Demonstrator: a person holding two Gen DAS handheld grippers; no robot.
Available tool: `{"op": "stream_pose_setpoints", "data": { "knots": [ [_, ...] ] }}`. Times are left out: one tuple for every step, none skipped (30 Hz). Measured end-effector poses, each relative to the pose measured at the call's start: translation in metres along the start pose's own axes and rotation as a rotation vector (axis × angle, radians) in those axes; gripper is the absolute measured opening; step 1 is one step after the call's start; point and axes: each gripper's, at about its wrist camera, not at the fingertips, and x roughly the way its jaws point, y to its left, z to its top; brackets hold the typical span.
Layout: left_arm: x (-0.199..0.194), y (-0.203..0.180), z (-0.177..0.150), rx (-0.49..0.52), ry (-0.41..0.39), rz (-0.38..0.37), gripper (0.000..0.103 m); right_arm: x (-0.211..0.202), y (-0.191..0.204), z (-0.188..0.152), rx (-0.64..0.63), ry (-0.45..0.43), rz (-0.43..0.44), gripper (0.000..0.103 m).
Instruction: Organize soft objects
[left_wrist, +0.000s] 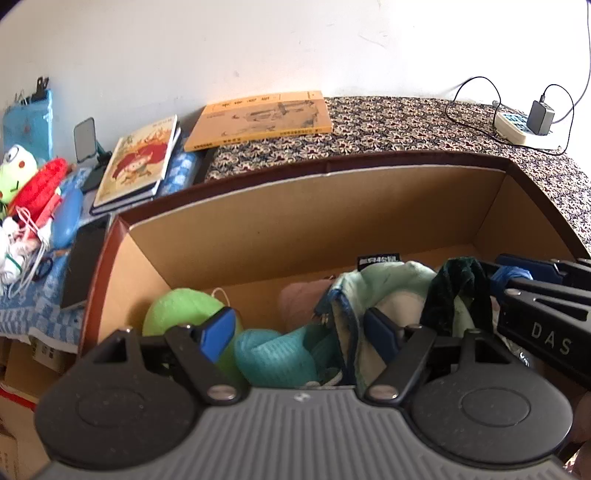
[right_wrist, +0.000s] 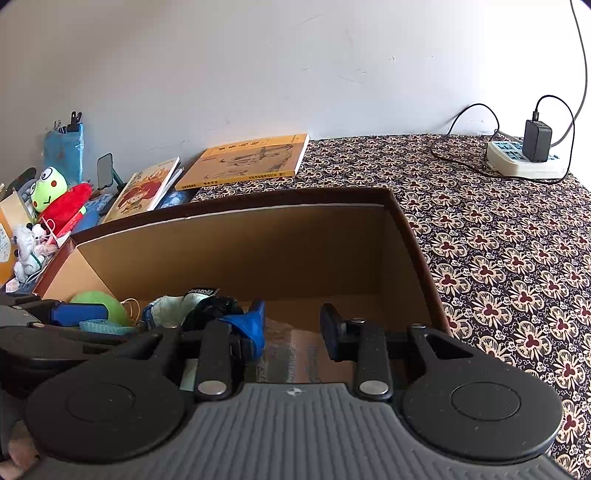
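An open cardboard box (left_wrist: 295, 221) (right_wrist: 258, 251) holds soft things: a green round sponge (left_wrist: 177, 310) (right_wrist: 99, 301), a teal mesh puff (left_wrist: 273, 354), a pink soft item (left_wrist: 299, 299), a pale green cloth (left_wrist: 399, 280) (right_wrist: 170, 310) and a dark green fabric piece (left_wrist: 458, 291). My left gripper (left_wrist: 299, 332) is open, low inside the box over the teal puff and cloth. My right gripper (right_wrist: 291, 325) is open over the box's bare right half; a blue scrap hangs on its left finger (right_wrist: 251, 325). It shows in the left wrist view (left_wrist: 546, 291).
To the left lie a frog plush (right_wrist: 48, 188) (left_wrist: 14, 173), a red plush (right_wrist: 66, 206) (left_wrist: 40, 184) and small white toys (right_wrist: 26, 251). Books (right_wrist: 243, 158) (left_wrist: 262, 118) lie behind the box. A power strip with charger (right_wrist: 528, 158) (left_wrist: 524, 125) sits on the patterned cloth at right.
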Motion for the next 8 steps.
{"op": "stream_pose_setpoints", "data": {
  "knots": [
    [-0.0002, 0.0, 0.0003, 0.001, -0.003, 0.002, 0.077, 0.0, 0.0, 0.0, 0.0, 0.0, 0.0, 0.015],
    [-0.0007, 0.0, 0.0004, 0.001, -0.007, 0.003, 0.077, 0.0, 0.0001, -0.0001, 0.001, 0.0, 0.0, 0.015],
    [-0.0013, 0.0, 0.0004, 0.001, -0.012, 0.005, 0.077, 0.0, -0.0001, 0.0, 0.0, 0.0, 0.0, 0.015],
    [-0.0019, -0.0002, 0.0003, 0.003, -0.017, 0.006, 0.077, 0.0, 0.0003, -0.0002, 0.0, 0.0, 0.0, 0.015],
    [-0.0018, -0.0002, 0.0008, 0.006, -0.019, 0.008, 0.077, 0.0001, 0.0, 0.0, -0.001, 0.0, 0.0, 0.015],
    [-0.0016, -0.0007, 0.0012, 0.01, -0.019, 0.01, 0.077, 0.0004, 0.0001, 0.0, -0.003, 0.0, 0.0, 0.015],
    [-0.0017, -0.002, 0.0014, 0.014, -0.019, 0.013, 0.077, 0.0006, 0.0009, -0.0006, -0.004, 0.0, 0.0, 0.015],
    [-0.0012, -0.0025, 0.0019, 0.016, -0.015, 0.015, 0.077, 0.0007, 0.0013, -0.0008, -0.005, 0.0, 0.0, 0.015]
  ]
}}
